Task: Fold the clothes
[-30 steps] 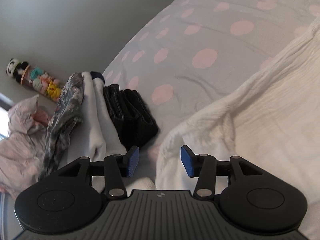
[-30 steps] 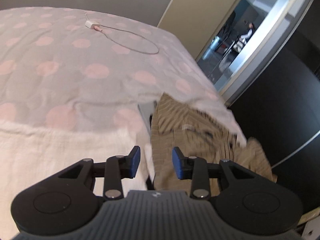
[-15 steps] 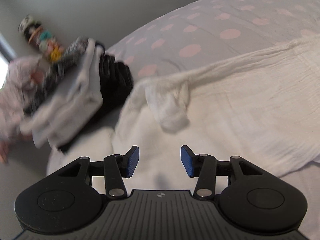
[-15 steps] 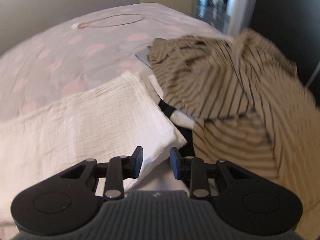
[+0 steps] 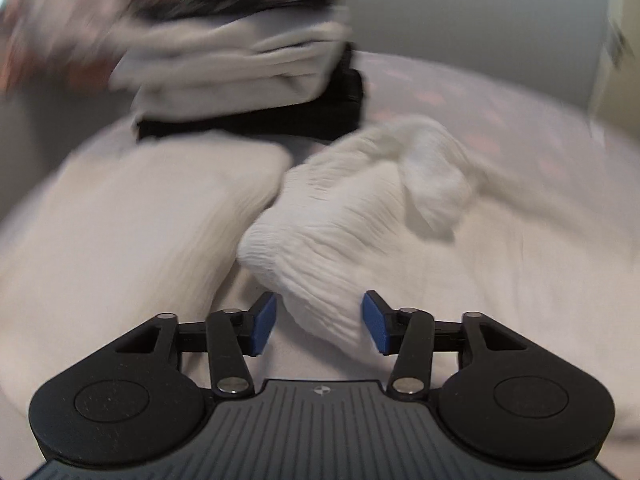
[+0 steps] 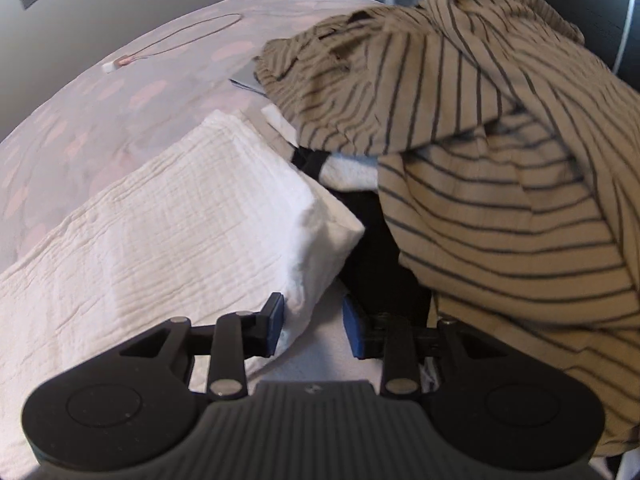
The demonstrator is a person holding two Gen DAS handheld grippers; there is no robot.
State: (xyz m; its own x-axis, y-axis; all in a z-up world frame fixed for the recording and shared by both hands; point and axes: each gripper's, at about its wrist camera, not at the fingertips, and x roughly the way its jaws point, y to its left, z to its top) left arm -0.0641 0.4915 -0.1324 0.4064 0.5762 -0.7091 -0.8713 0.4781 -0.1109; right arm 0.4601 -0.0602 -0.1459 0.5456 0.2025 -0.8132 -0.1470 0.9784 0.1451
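A white crinkled cotton garment (image 5: 352, 220) lies spread on the bed. In the left wrist view, blurred by motion, its bunched corner reaches between the open fingers of my left gripper (image 5: 320, 328). In the right wrist view the garment's other corner (image 6: 224, 216) lies folded flat, its edge between the open fingers of my right gripper (image 6: 314, 330). Neither gripper is closed on the cloth.
A stack of folded clothes, white over black (image 5: 248, 76), sits beyond the left gripper. A tan striped garment (image 6: 480, 160) is heaped to the right over dark clothes. The polka-dot bedspread (image 6: 120, 96) carries a charger cable (image 6: 180, 44).
Both grippers dropped low and swung toward the white garment's corners. The left view now faces the folded stack; the right view has closed in beside the striped pile. Both jaws stayed open.
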